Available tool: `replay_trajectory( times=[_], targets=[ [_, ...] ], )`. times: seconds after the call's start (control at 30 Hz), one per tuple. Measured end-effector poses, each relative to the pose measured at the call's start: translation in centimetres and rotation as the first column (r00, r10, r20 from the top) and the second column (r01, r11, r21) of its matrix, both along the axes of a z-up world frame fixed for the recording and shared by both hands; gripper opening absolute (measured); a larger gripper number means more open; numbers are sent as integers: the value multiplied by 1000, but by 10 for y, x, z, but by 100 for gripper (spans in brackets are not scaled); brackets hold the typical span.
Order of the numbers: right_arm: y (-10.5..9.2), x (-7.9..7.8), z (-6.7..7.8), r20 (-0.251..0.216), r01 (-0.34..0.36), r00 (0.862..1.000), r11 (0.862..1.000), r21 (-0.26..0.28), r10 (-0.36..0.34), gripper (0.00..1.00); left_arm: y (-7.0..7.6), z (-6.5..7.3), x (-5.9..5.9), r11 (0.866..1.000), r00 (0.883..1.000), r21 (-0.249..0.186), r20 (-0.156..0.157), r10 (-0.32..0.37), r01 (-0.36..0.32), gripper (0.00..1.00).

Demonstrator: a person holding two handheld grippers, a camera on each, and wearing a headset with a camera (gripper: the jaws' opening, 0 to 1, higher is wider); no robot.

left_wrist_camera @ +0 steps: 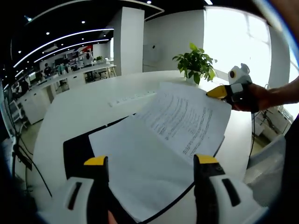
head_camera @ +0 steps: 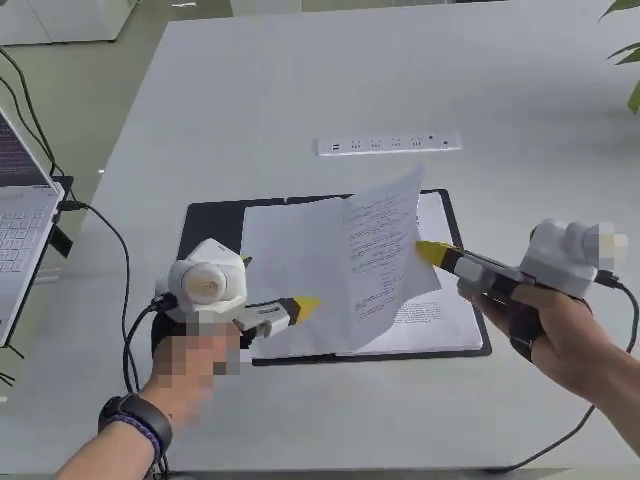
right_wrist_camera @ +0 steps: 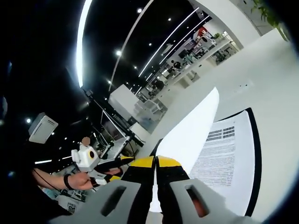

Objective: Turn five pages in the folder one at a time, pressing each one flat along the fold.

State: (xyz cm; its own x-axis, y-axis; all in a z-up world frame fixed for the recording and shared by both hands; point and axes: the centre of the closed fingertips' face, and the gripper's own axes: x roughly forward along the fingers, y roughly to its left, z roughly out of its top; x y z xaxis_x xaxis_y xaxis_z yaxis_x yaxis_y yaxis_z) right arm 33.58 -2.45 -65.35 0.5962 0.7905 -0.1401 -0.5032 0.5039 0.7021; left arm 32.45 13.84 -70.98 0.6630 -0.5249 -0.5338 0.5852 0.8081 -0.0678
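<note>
Laptop (head_camera: 20, 230) and cables sit at the far left edge of the head view, well clear of the work. Low and left of centre, the left gripper (head_camera: 298, 308) is at the bottom edge of the folder's left half. In its own view the two yellow-tipped jaws stand wide apart with nothing between them, pointing across the white sheets lying flat there. I can't tell whether it touches the paper.

The folder (head_camera: 212, 218) lies open in the middle of the frame, its black cover showing around the paper, with a power strip (head_camera: 390, 144) on the table above it. Just right of centre one page (head_camera: 385, 250) rises from the fold, nearly upright and curling a little. At its outer edge the right gripper (head_camera: 432, 251) has it pinched; in the right gripper view the jaws are closed together on the sheet's edge.

This looks like the middle of a turn, with the page lifted but not yet laid over. How many of the five are done I can't tell. Next, I'd judge, the right gripper needs to carry the edge leftward across the fold and let go once the sheet lies down, without creasing it or tugging at the binding. The open left gripper is then well placed to press along the fold.
</note>
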Motion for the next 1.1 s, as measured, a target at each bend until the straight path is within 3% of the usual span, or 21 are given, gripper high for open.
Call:
replay_trajectory(
  times=[0.07,0.4,0.63,0.9,1.1],
  targets=[
    [13,-2,6,25,-37,999,999,5,37,0,8,0,-4,1000,1000,6,-1,8,-8,74],
    [63,-7,22,57,-146,988,989,12,145,0,40,-2,-21,999,999,7,-10,49,-49,76],
    [97,-15,22,65,-222,973,975,-1,221,0,61,-3,-33,997,997,10,-16,80,-80,76],
    [132,-15,11,36,-282,959,959,-12,282,0,77,-4,-43,994,993,-2,-23,113,-113,77],
    [160,-16,-6,1,-325,946,946,-9,325,0,86,-5,-50,990,989,-17,-31,143,-144,77]
  ],
)
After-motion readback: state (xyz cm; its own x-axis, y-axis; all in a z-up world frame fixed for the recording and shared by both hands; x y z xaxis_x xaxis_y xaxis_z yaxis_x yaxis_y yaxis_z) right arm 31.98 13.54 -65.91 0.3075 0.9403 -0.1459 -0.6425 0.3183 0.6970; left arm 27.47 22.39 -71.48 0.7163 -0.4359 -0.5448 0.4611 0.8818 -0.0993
